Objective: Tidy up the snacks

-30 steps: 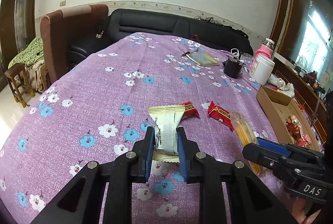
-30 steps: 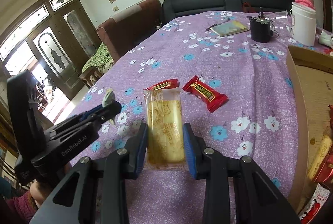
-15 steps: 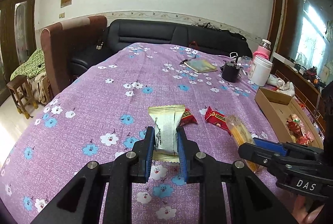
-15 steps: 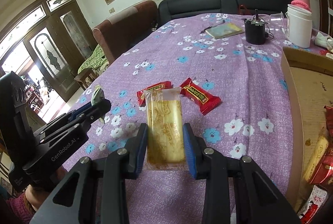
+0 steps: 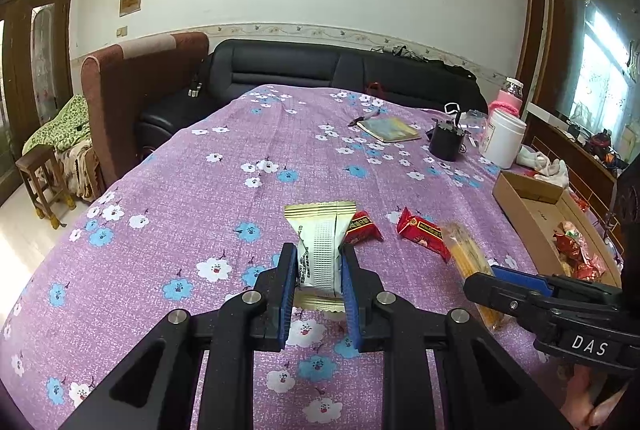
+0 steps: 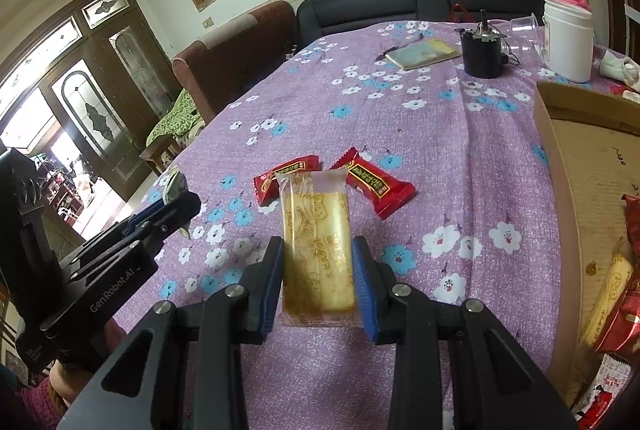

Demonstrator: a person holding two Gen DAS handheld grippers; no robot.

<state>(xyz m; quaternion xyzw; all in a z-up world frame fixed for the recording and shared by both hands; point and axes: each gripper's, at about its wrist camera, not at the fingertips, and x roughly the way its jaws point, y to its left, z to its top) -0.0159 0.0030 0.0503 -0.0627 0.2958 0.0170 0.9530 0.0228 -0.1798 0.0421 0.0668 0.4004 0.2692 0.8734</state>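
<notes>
Your left tool (image 5: 318, 284) pinches a white snack packet (image 5: 320, 250) across its middle and your right tool (image 6: 318, 280) pinches a yellow wafer packet (image 6: 318, 250), both lifted above the counter (image 5: 200, 190). Both look light, crinkly and likely crushable, so grip mid-body. Two red candies (image 6: 376, 184) lie just ahead on the purple flowered cloth; cardboard box (image 6: 580, 166) to the right tool's right, sofa beyond.
</notes>
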